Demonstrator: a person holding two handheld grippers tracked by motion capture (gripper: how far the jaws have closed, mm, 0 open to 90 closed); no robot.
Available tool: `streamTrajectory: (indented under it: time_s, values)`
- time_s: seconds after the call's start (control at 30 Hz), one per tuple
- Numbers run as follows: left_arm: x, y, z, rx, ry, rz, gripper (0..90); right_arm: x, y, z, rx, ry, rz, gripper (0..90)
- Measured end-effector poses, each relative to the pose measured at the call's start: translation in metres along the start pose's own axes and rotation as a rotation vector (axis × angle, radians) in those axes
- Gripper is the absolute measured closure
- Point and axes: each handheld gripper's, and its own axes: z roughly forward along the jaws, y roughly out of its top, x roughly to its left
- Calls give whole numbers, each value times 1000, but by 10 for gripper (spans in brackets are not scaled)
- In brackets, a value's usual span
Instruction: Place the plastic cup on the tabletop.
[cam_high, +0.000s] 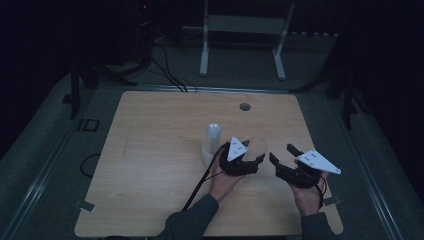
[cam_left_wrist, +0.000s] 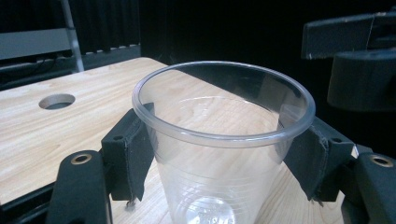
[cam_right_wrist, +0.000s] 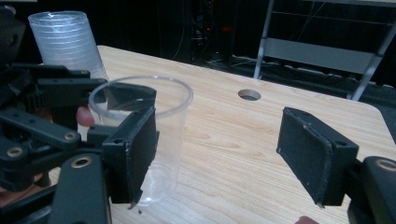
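Left gripper clasps a clear cup while the right gripper waits spread apart beside it.

Nearest, the person's two hands hold the grippers over the near right part of the light wooden table (cam_high: 150, 150). The left gripper (cam_left_wrist: 219, 154) has its black padded jaws pressed on both sides of a clear, ribbed plastic cup (cam_left_wrist: 219, 135), which stands upright on the table just under its rim. The right gripper (cam_right_wrist: 224, 158) stands just right of it, jaws spread wide with nothing between them. Just beyond and to the left, an upturned stack of clear plastic cups (cam_high: 212, 142) stands on the table. Farther off is a round hole (cam_high: 244, 106) in the tabletop. The surroundings are too dark to make out.
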Motion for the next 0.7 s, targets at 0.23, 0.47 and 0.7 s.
streamTrajectory:
  time_s: [0.23, 0.47, 0.7]
  values:
    - [1, -9, 2, 6, 0, -1, 294, 0, 0, 0, -1, -1, 1, 281]
    - [0, -16, 8, 26, -7, 14, 289, 0, 0, 0, -3, 2, 0, 281]
    - [3, -23, 11, 43, -14, 9, 286, 0, 1, -1, -4, 1, 2, 281]
